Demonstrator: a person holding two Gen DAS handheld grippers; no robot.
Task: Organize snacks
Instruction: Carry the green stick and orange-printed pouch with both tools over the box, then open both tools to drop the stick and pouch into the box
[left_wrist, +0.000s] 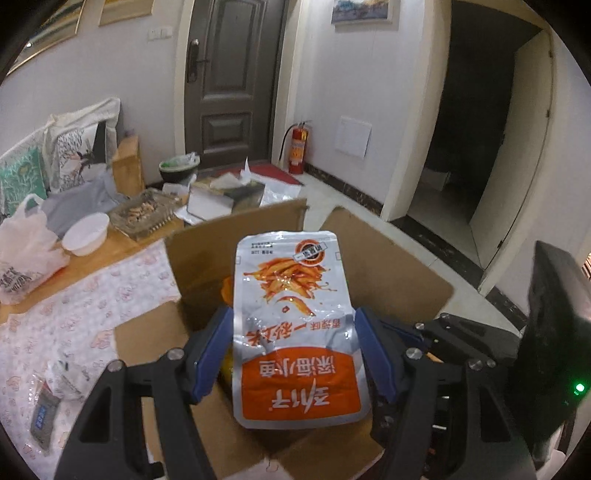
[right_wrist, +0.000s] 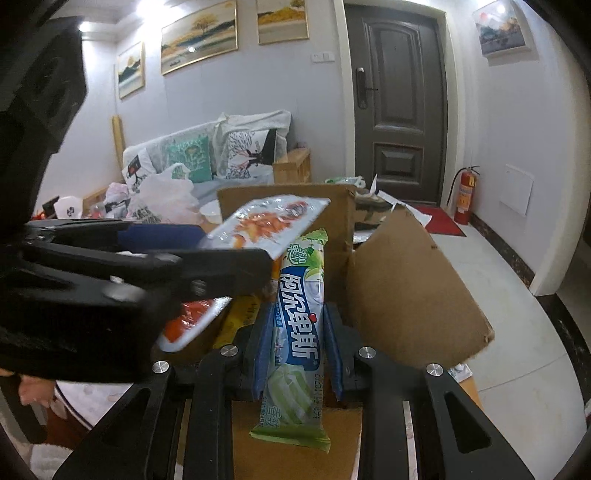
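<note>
We hold two snacks above the open cardboard box (left_wrist: 207, 258); the left gripper (left_wrist: 293, 350) is clamped on a silver and orange fish-snack pouch (left_wrist: 291, 295) in the centre of its frame, and the right gripper (right_wrist: 295, 354) is clenched on a green and blue candy packet (right_wrist: 299, 314) at the lower centre of its own frame. Both seem light, soft and a little slippery; the pouch wrinkles between the pads, so we judge a hold across the middle is safer than on the thin sealed edge. The right view shows the left gripper from the side, with the pouch lying flat; the left view alone shows the white bowl (left_wrist: 85, 229) on the table at the middle left.
</note>
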